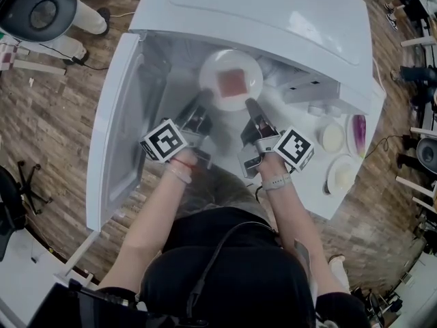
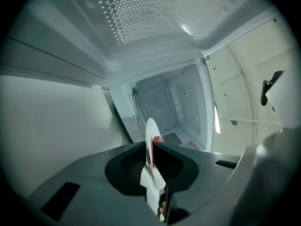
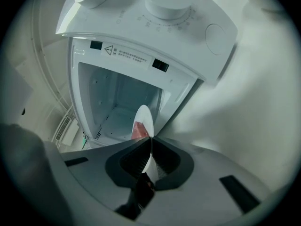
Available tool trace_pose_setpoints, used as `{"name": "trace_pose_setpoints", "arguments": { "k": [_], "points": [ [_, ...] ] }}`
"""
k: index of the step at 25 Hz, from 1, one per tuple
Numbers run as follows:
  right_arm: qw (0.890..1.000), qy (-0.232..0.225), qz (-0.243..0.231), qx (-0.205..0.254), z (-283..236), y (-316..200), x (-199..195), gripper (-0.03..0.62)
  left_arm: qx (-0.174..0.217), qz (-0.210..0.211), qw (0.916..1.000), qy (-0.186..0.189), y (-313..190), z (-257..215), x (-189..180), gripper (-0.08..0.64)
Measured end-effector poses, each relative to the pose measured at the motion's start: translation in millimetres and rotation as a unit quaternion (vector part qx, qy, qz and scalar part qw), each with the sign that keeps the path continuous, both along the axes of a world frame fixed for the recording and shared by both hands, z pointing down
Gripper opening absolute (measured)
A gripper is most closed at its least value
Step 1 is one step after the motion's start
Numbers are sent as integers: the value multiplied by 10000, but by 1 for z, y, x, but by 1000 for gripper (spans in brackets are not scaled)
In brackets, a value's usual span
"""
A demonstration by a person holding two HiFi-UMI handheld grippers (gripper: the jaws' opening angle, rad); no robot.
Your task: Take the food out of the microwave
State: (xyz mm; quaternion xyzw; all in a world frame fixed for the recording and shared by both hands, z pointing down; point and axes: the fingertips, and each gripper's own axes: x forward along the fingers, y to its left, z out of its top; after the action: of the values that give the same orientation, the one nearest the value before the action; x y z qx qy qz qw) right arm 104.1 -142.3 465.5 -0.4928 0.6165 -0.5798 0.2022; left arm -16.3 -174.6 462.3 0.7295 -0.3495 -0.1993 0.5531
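Food (image 1: 233,82), a pinkish-red square slab, lies in the middle of a round white plate (image 1: 213,61), and both sets of fingers have that plate by its near rim. Left gripper (image 2: 151,147): dark ribbed fingers (image 2: 129,160) narrowed onto the plate edge, rim seen edge-on between them. Right gripper (image 3: 150,149): same, fingers almost together with the thin rim pinched. Nothing else in either grip. Plate sits at the mouth of the white box-shaped microwave (image 1: 287,19), not yet clear of the opening; cannot tell if it rests on the cavity floor or hangs lifted. White microwave door (image 1: 102,169) stands open on the left. Risks, as I judge them: both grips are on the side nearest the person and the far side is unsupported, so the plate could droop away and the slab slide off toward the back. Rim is thin and looks slick, pinch area small, so a jerk could pull it out of one grip, and then the plate swings on the other. Hands pulling at unequal speed or height would twist or tilt the plate, same result. Drawing out off-centre could knock the rim on the cavity frame or the open door.
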Motion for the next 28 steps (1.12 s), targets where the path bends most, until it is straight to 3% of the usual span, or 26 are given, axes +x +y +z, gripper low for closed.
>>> {"name": "trace_pose_setpoints", "arguments": {
  "k": [6,16,28],
  "points": [
    [9999,-9,-108,18,-1,0,0,32,31,-136,9998,-157,-17,-2,-10,37],
    [9997,-71,-216,119,-5,6,1,31,-266,-252,9993,74,-5,1,-12,25],
    [9992,-61,-338,216,-11,27,0,29,-199,-317,9992,140,21,-4,-13,23]
  ]
}}
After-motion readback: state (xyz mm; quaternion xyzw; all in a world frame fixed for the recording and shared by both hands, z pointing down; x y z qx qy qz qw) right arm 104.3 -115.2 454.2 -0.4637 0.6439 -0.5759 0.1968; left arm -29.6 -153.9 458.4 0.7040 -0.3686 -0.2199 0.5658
